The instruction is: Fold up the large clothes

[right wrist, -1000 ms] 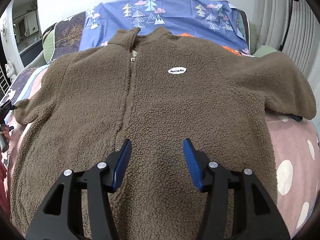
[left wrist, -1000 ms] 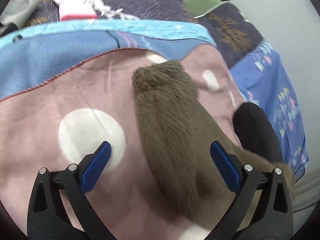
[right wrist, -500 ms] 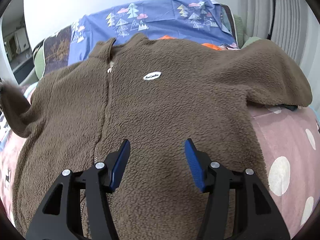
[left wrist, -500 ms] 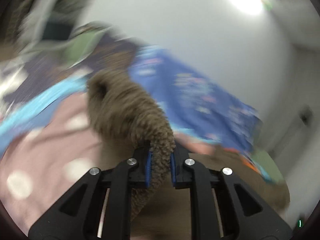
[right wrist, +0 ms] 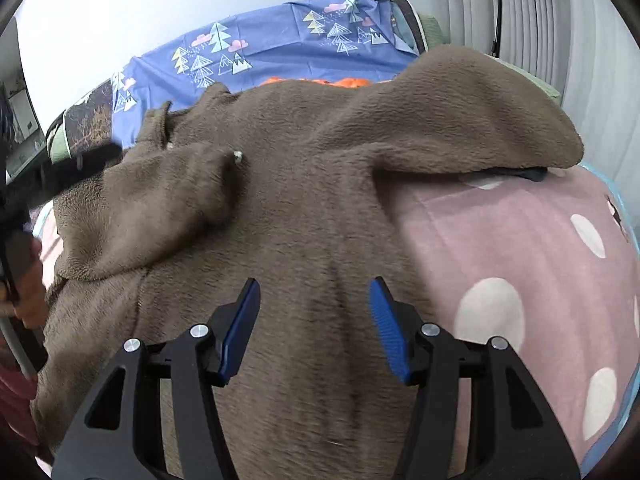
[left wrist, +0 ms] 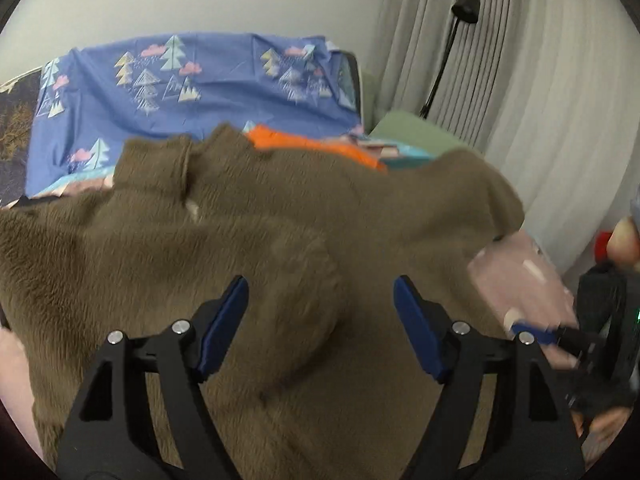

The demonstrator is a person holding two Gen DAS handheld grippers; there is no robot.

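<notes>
Now, over on the left, the left hand-held gripper (left wrist: pixel 320 320) hangs above the brown fleece jacket (left wrist: pixel 248 248) with its blue pads spread wide and nothing between them; just beyond those pads lies the left sleeve (left wrist: pixel 308 280), folded in across the chest, its cuff end resting on the body of the garment; from the right wrist view that same sleeve (right wrist: pixel 152 208) shows as a thick flap lying across the left half of the front, reaching to the small white tag near the zip. The jacket (right wrist: pixel 300 240) is spread front-up on the bed, collar at the far end, hem at the near end; beneath it the pink blanket (right wrist: pixel 520 248) with white dots shows on the right. Far behind the collar sits the blue sheet (left wrist: pixel 224 80) with printed trees and clouds, and an orange cloth (left wrist: pixel 312 144) peeks out just past the right shoulder. Moving right, the right sleeve (right wrist: pixel 472 120) is out to the side, draped and humped up over the blanket's far edge; the right hand-held gripper (right wrist: pixel 314 324) hovers over the lower middle of the jacket, jaws well apart, gripping nothing. At the far right, grey curtains (left wrist: pixel 520 100) hang, with a black lamp stand (left wrist: pixel 448 48) in front of them.
</notes>
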